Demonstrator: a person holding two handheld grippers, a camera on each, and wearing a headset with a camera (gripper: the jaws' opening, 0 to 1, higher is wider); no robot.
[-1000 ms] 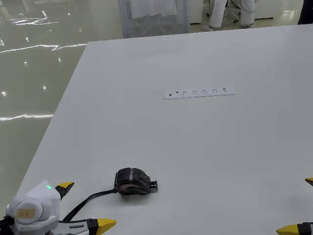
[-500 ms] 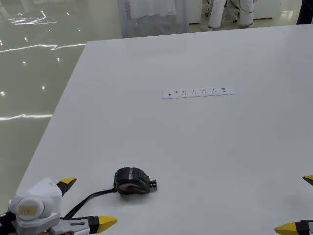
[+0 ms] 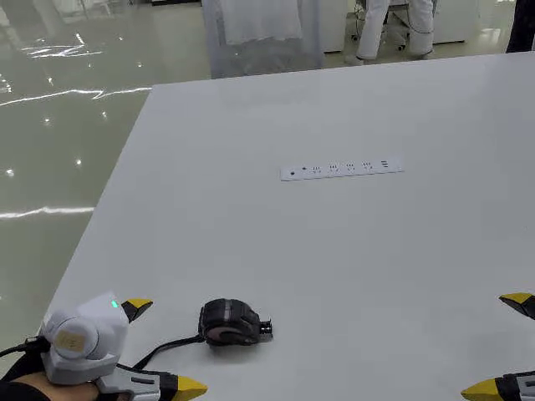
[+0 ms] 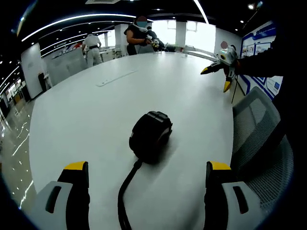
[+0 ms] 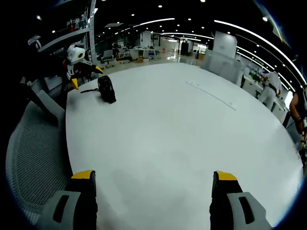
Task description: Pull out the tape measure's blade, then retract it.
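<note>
A black tape measure (image 3: 228, 322) lies on the white table (image 3: 351, 242) near its front left, a black wrist strap (image 3: 167, 348) trailing from it toward me. My left gripper (image 3: 163, 347) stands open just left of it, straddling the strap. In the left gripper view the tape measure (image 4: 150, 134) sits a short way ahead of the open left gripper (image 4: 146, 172), not touched. My right gripper (image 3: 503, 344) is open at the table's front right, far from the case. In the right gripper view the tape measure (image 5: 106, 89) is small at the upper left, and the right gripper (image 5: 154, 181) holds nothing.
A long white strip with printed marks (image 3: 341, 170) lies flat in the middle of the table. The table's left edge (image 3: 100, 209) drops to a glossy floor. People stand beyond the far edge (image 3: 384, 25). A mesh chair (image 4: 259, 139) is beside the table.
The head camera has tilted a little, shifting the scene down. My left gripper has come slightly up and right, closer to the tape measure. The tape measure has not moved.
</note>
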